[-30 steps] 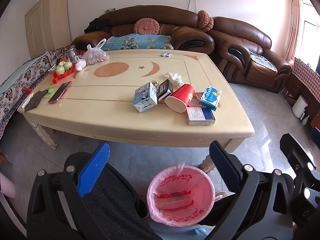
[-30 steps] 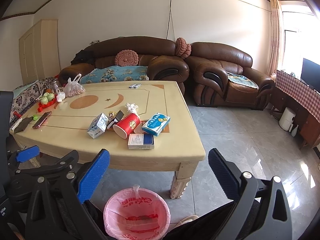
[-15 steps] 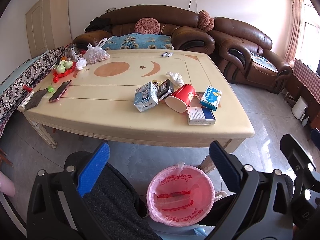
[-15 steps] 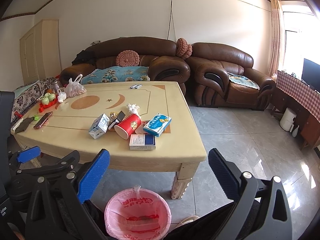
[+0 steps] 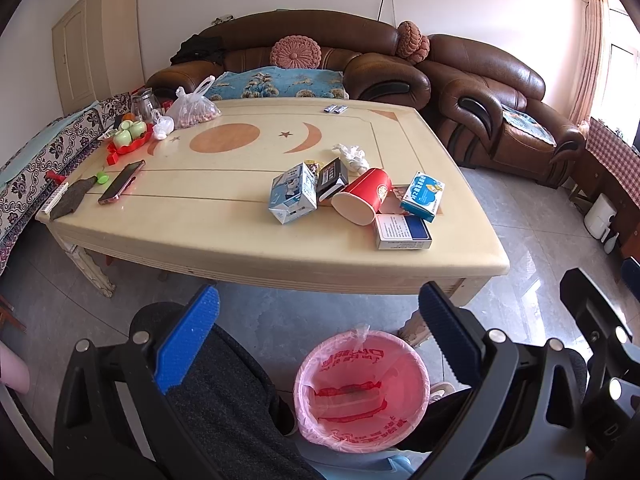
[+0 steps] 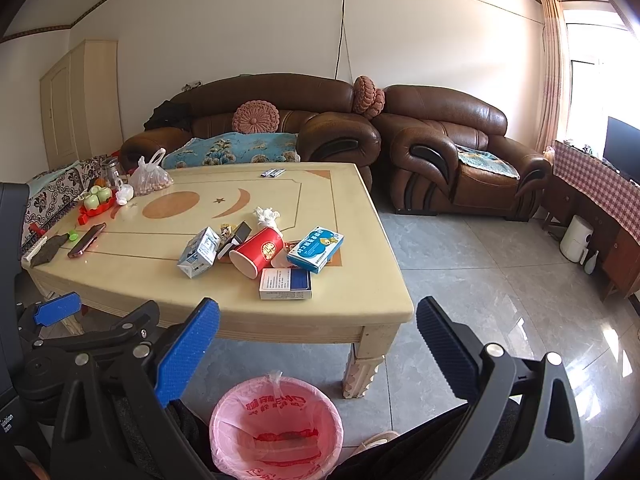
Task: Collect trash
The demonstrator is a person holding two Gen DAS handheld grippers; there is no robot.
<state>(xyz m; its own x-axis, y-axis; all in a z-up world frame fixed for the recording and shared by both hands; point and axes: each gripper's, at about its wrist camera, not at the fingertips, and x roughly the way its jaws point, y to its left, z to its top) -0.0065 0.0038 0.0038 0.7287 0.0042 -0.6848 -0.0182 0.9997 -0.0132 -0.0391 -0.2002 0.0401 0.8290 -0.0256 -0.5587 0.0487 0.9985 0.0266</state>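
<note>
Trash lies on the cream table [image 5: 200, 224]: a tipped red paper cup [image 5: 362, 196] [image 6: 258, 252], a milk carton [image 5: 292, 198] [image 6: 199, 252], a blue-and-white box [image 5: 402, 232] [image 6: 285, 284], a light-blue box [image 5: 422, 196] [image 6: 315, 248], a dark pack [image 5: 332, 178] and a crumpled tissue [image 5: 352, 156] [image 6: 266, 216]. A bin with a pink bag [image 5: 362, 390] [image 6: 276, 428] stands on the floor before the table. My left gripper [image 5: 316, 324] and right gripper [image 6: 318, 332] are open and empty, held near the bin, short of the table.
A phone [image 5: 122, 182], a red tray with green cups [image 5: 130, 140], a plastic bag [image 5: 192, 110] and a glass jar [image 5: 144, 102] sit at the table's left and far side. Brown sofas [image 6: 440, 152] stand behind. Grey tiled floor [image 6: 480, 280] lies to the right.
Both views have shifted very slightly; the grippers stay open and nothing on the table has moved.
</note>
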